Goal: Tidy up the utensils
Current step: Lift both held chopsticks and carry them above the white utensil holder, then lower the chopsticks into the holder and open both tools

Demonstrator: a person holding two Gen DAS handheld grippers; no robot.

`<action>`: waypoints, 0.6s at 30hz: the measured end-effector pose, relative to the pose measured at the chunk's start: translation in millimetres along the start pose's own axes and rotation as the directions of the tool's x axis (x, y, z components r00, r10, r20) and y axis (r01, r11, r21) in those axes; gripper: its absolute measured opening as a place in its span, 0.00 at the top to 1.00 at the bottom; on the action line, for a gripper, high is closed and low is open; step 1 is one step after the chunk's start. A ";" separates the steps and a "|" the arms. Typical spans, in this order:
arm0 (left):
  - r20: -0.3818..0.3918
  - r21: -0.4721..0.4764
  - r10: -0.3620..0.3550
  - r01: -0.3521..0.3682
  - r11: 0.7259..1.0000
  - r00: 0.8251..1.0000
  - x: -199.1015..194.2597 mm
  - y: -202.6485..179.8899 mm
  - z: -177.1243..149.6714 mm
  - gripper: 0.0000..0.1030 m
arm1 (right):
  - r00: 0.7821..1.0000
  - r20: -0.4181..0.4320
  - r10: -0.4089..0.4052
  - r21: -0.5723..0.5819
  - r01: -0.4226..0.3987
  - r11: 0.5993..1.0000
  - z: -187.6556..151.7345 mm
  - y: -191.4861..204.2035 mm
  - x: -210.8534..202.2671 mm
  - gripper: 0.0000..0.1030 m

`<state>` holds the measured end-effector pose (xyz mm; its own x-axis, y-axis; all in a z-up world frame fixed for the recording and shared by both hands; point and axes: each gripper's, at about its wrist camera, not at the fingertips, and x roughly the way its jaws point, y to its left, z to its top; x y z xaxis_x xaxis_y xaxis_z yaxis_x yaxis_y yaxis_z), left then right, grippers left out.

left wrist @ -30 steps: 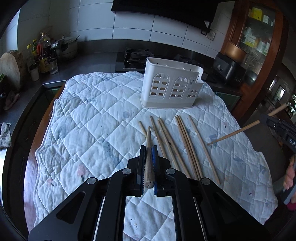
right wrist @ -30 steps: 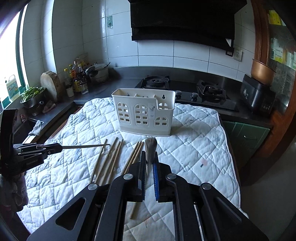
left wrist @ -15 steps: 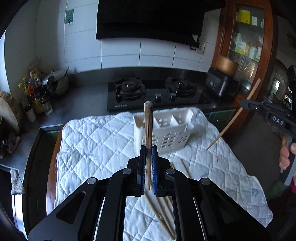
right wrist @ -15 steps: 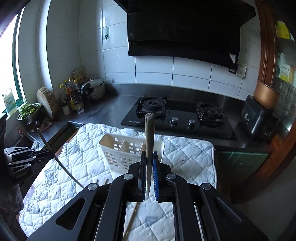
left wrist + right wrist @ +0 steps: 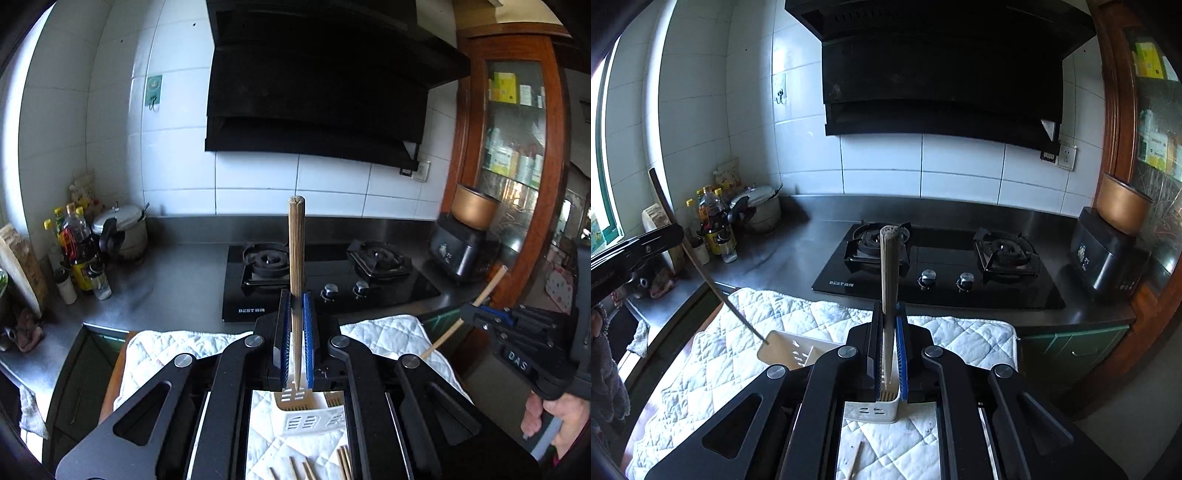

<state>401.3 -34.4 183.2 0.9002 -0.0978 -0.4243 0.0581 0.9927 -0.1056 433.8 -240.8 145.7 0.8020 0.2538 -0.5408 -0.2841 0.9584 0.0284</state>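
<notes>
nearest to me, my left hand-held gripper [image 5: 295,339] is clenched on one wooden chopstick [image 5: 296,258], held upright with its blunt end up and its thin tip pointing down at the white utensil holder [image 5: 295,410] just below. my right hand-held gripper [image 5: 888,347] grips a second chopstick [image 5: 889,266] the same way, its tip over the right end compartment of the holder; from this view the left chopstick's tip reaches the holder's left end. whether either tip is inside yet i cannot tell.

these chopsticks look light, stiff and smooth, thinner at the tip, so i judge a hold near the middle keeps them from swivelling between the pads; a loose pinch could let one slip down early.

count: two chopsticks in grip, one per side. on the white quilted cloth [image 5: 373,332] covering the surface, at least five more loose chopsticks [image 5: 343,461] show at the bottom edge of the left view; others may be hidden. one holder.

beyond the cloth sit a black two-burner gas hob [image 5: 934,266], bottles [image 5: 714,225] at the left, and a dark range hood [image 5: 317,85] above.
</notes>
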 end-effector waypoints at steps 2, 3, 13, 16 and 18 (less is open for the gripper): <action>-0.028 -0.028 -0.010 0.009 1.000 1.000 18.9 4.2 -6.5 0.95 | 1.000 -0.015 0.012 0.007 -0.012 1.000 -5.6 -1.3 11.1 0.94; -0.041 -0.037 -0.008 0.007 0.999 0.999 27.1 6.8 -11.0 0.95 | 1.000 -0.023 0.013 0.008 -0.013 1.000 -8.4 -1.3 16.3 0.94; -0.161 -0.052 -0.011 0.003 0.999 0.987 71.4 19.9 -51.4 0.95 | 0.995 -0.100 0.021 -0.002 -0.021 1.000 -35.3 5.5 53.0 0.93; -0.176 -0.036 -0.012 0.006 0.999 0.984 75.2 21.4 -60.1 0.94 | 0.994 -0.111 0.018 -0.003 -0.018 1.000 -40.9 8.1 57.1 0.93; -0.177 -0.029 -0.009 0.004 1.000 0.984 75.7 21.5 -63.8 0.94 | 0.993 -0.116 0.015 -0.002 -0.016 1.000 -44.3 8.2 58.2 0.93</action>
<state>443.1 -25.0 91.4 0.8089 -0.1175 -0.5761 0.0489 0.9899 -0.1332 454.8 -224.0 77.3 0.7310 0.2515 -0.6343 -0.2977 0.9540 0.0352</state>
